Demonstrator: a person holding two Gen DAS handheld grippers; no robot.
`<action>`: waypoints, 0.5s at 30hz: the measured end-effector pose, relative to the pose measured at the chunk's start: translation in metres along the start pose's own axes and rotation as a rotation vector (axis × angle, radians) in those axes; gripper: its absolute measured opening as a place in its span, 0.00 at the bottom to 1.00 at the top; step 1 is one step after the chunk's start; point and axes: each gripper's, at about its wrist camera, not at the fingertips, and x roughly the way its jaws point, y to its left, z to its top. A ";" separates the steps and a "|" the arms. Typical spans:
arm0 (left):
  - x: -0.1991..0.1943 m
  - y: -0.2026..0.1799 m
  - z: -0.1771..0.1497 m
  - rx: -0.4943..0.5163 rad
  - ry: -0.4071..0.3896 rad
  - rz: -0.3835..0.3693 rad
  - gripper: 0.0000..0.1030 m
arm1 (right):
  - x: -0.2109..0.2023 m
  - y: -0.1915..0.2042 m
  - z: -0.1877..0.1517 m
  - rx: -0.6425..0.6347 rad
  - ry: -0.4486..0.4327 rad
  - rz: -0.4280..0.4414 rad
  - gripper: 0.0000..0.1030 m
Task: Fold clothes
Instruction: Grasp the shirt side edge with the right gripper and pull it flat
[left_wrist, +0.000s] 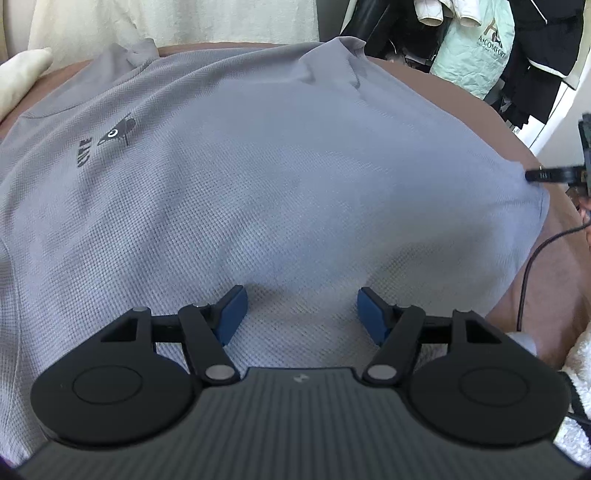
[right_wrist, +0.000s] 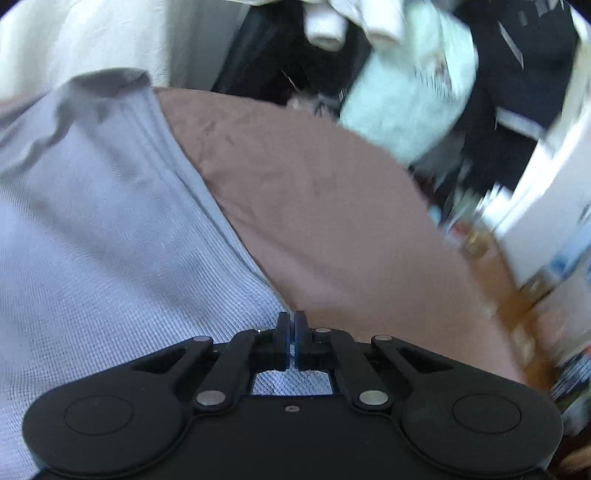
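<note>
Left wrist view gives me the brown bedcover (left_wrist: 443, 107) first, with the grey T-shirt (left_wrist: 240, 166) spread flat across most of it, print side up, hem toward me and collar at the far edge. It looks like light, limp waffle knit: I judge it will sag and crease, so hem corners and side seams are the places to pinch. My left gripper (left_wrist: 301, 314) hovers over the hem with its jaws apart, holding nothing. My right gripper (right_wrist: 292, 332) is pinched closed at the shirt's right edge; cloth in it, I cannot tell.
</note>
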 end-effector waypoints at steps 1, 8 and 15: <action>-0.002 0.000 -0.002 0.002 -0.001 0.002 0.64 | -0.003 0.000 0.002 -0.003 -0.002 -0.004 0.01; -0.022 0.016 -0.007 -0.049 0.043 -0.009 0.64 | -0.024 -0.012 0.012 0.036 0.009 -0.068 0.01; -0.040 0.034 -0.028 -0.056 0.079 -0.016 0.64 | -0.037 -0.012 0.020 0.048 -0.038 -0.088 0.01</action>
